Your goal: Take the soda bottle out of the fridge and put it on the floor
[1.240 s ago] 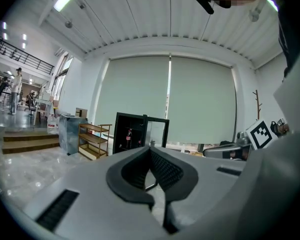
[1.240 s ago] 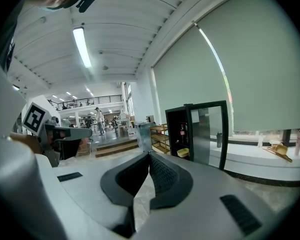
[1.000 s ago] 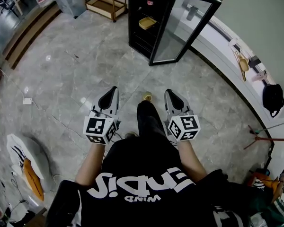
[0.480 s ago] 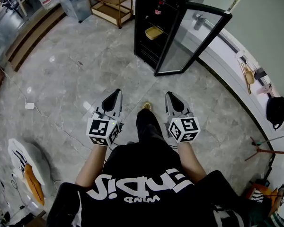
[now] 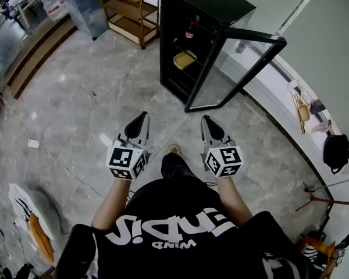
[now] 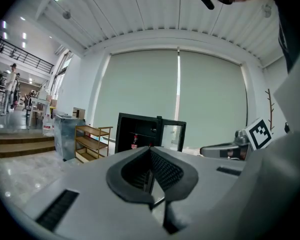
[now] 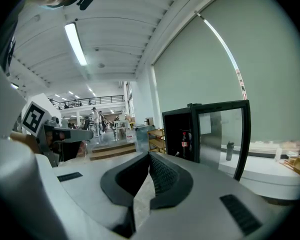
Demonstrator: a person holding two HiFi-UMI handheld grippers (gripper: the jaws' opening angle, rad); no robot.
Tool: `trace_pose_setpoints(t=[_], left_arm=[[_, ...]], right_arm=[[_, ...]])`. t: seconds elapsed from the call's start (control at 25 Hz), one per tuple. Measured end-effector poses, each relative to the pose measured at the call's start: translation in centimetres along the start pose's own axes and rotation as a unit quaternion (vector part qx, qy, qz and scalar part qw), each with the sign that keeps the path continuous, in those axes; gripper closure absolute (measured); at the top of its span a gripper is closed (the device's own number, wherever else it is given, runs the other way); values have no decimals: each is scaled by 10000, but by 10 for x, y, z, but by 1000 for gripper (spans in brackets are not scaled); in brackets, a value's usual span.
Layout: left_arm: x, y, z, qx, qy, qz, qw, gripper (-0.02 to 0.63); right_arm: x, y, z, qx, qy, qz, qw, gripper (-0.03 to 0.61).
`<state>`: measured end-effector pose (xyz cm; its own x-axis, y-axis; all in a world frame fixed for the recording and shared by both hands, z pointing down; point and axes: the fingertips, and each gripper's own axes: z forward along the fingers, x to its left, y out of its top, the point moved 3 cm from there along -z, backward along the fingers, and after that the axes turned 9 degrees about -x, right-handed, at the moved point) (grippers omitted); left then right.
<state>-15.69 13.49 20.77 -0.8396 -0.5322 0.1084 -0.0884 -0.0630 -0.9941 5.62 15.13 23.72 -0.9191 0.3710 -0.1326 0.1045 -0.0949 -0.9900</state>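
Since the earlier frames the fridge [image 5: 209, 4] is brought lower and larger in the head view, from the top edge to upper centre. The approach is under way, and both grippers are kept side by side at mid-frame.

Left gripper [image 5: 139, 121]: fingers pressed together, nothing held. Right gripper [image 5: 207, 125]: fingers likewise pressed together, empty.

The bottle [image 5: 190, 31] is seen upright on an upper shelf inside the fridge, at upper centre of the frame, well apart from both grippers. The door [image 5: 232, 68] is already swung open to the right.

Step in hand, as judged: walk-up to the fridge, no reach begun yet. The next move is judged to call for the gap to be closed and one gripper's fingers to be spread. The bottle's body is then to be clamped and lifted clear of the shelf, with the door edge avoided.

Counts:
- 1 fridge
- 1 bottle inside it
- 1 yellow tray [image 5: 183, 60] on the shelf below it
- 1 wooden rack [image 5: 128, 7] at upper left
- 2 grippers
- 1 dark flask [image 7: 230, 150] seen behind the door glass

The floor [image 5: 93, 97] is taken as the drop place.
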Motion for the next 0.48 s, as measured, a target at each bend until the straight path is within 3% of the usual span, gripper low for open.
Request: trace_pose_setpoints(t=[0.48], left_arm=[[17,16,108,-52,27,62,10000,607]], right_arm=[[-63,16,83,-16,203,2,9998,555]])
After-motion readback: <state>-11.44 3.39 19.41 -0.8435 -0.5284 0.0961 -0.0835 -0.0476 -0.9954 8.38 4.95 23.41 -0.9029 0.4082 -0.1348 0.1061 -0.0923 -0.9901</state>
